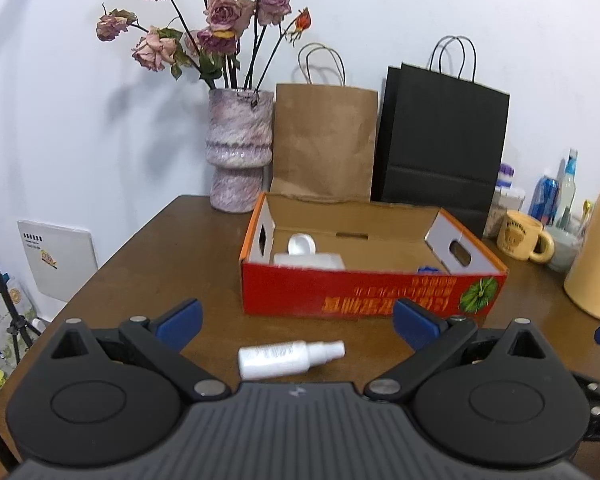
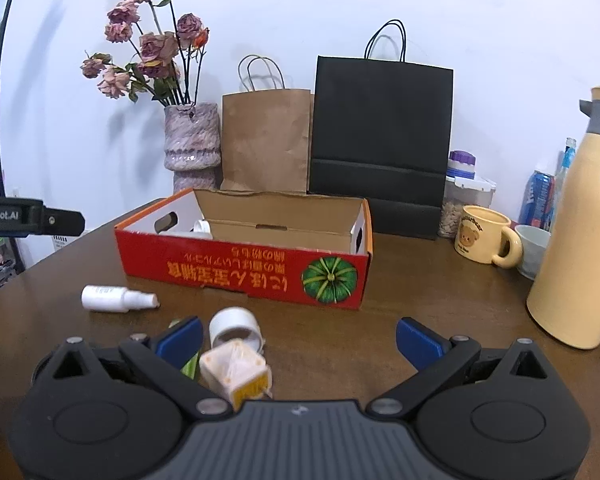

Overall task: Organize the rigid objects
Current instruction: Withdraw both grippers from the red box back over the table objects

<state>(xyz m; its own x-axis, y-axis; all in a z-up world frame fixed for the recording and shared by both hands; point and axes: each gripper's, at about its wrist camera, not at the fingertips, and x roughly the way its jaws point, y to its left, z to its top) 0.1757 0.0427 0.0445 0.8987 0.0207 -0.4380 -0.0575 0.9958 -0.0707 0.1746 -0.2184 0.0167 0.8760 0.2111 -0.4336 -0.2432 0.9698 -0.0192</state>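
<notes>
A red cardboard box (image 1: 340,292) (image 2: 240,268) stands open on the brown table, with white containers (image 1: 308,258) and a blue item (image 1: 428,269) inside. A white spray bottle (image 1: 288,358) (image 2: 116,299) lies on its side in front of the box, between the fingers of my open left gripper (image 1: 298,322), untouched. My right gripper (image 2: 298,338) is open too. Near its left finger lie a white round roll (image 2: 236,326) and a cream cube-shaped plug (image 2: 236,372). Something green (image 2: 190,366) peeks out beside that finger.
At the back stand a vase of dried roses (image 1: 238,148), a brown paper bag (image 1: 324,140) and a black bag (image 1: 440,144). On the right are a cream thermos (image 2: 576,240), a bear mug (image 2: 484,240), a bowl (image 2: 534,248), cans and jars. The left gripper's body (image 2: 28,216) shows at left.
</notes>
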